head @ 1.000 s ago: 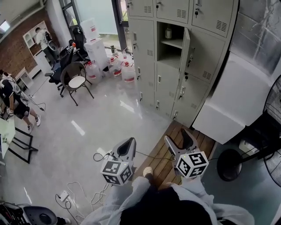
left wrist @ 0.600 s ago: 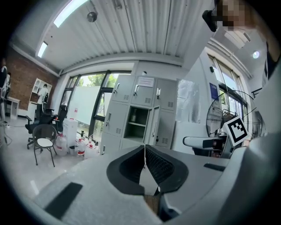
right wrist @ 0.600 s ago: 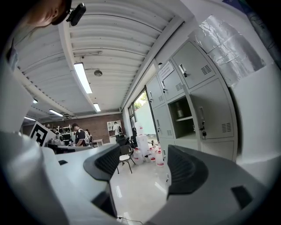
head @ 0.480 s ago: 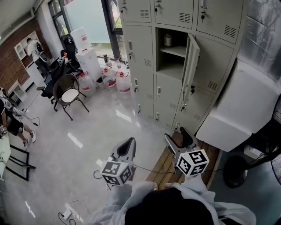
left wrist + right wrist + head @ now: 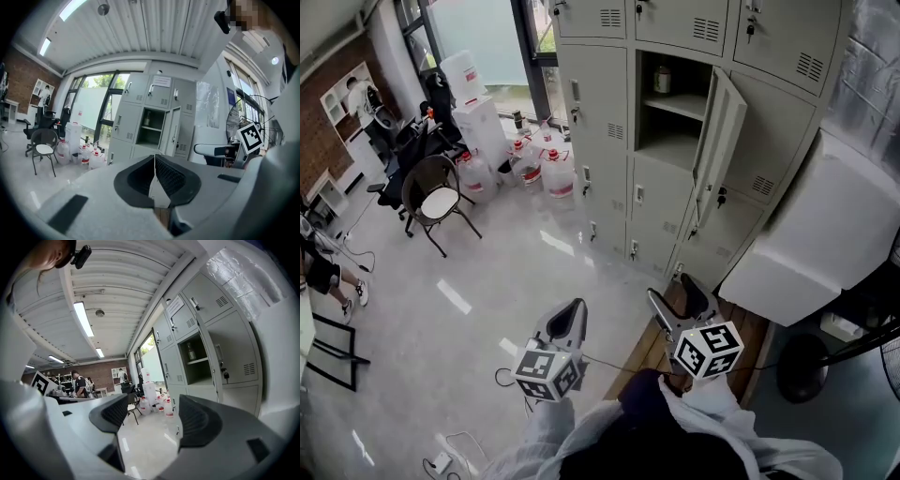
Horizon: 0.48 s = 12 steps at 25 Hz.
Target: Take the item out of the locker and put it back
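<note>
Bottle [image 5: 662, 80] stands on the upper shelf [image 5: 682, 104] of the open locker [image 5: 671, 146], door [image 5: 722, 131] swung wide. Left claw [image 5: 154, 161] is pressed together and empty; right claw [image 5: 152, 411] is spread with nothing between, both well apart from the locker.

1. Locker bank [image 5: 609, 103]: pale grey on every door.
2. Just left of the locker bank, water jugs [image 5: 558, 173]: clear-white with red caps.
3. Further left of it, a chair [image 5: 439, 192] with a black frame and white seat.
4. The floor [image 5: 487, 281] before the locker bank is glossy light grey, and the wooden slats [image 5: 642, 347] at its foot are brown.
5. Left gripper [image 5: 575, 309] and right gripper [image 5: 675, 292]: grey shells, black ribbed jaws, black-and-white square markers.
6. Far left of the locker bank, a red-brown brick wall [image 5: 323, 122].
</note>
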Available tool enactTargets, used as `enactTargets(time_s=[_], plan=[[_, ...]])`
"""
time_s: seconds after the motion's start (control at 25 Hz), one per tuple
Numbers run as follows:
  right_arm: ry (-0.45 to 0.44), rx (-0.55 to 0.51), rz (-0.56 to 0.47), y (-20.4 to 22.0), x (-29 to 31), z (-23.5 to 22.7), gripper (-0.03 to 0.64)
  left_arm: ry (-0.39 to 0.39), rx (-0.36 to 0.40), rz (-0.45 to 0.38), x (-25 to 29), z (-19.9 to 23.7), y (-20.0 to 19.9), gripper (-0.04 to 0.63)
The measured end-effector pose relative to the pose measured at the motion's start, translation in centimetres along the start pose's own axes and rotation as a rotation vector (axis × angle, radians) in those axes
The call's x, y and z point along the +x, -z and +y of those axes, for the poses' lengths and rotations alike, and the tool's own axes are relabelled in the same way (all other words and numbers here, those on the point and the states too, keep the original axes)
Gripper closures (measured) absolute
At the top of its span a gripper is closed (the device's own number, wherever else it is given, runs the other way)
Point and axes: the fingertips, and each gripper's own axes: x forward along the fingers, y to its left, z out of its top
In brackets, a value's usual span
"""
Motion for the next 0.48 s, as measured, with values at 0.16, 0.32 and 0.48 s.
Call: enactTargets(time_s=[0.16,0.32,0.48], plan=[[0.001,0.002,0.003,0.1,0.6,-0.1,0.296,-0.001,-0.016,0.01,0.3,0.1,0.8,0.583],[-0.012,-0.002,-0.019,-0.6,2.4,-0.4,0.296,-0.013,-0.016,0.008,1.1,1.0,0.8,0.583],[-0.042,0.013,-0.03,-1.5,5.2,-0.9,0.296,-0.032,-0.022,0.007,3.1,2.5,0.3,0.583]])
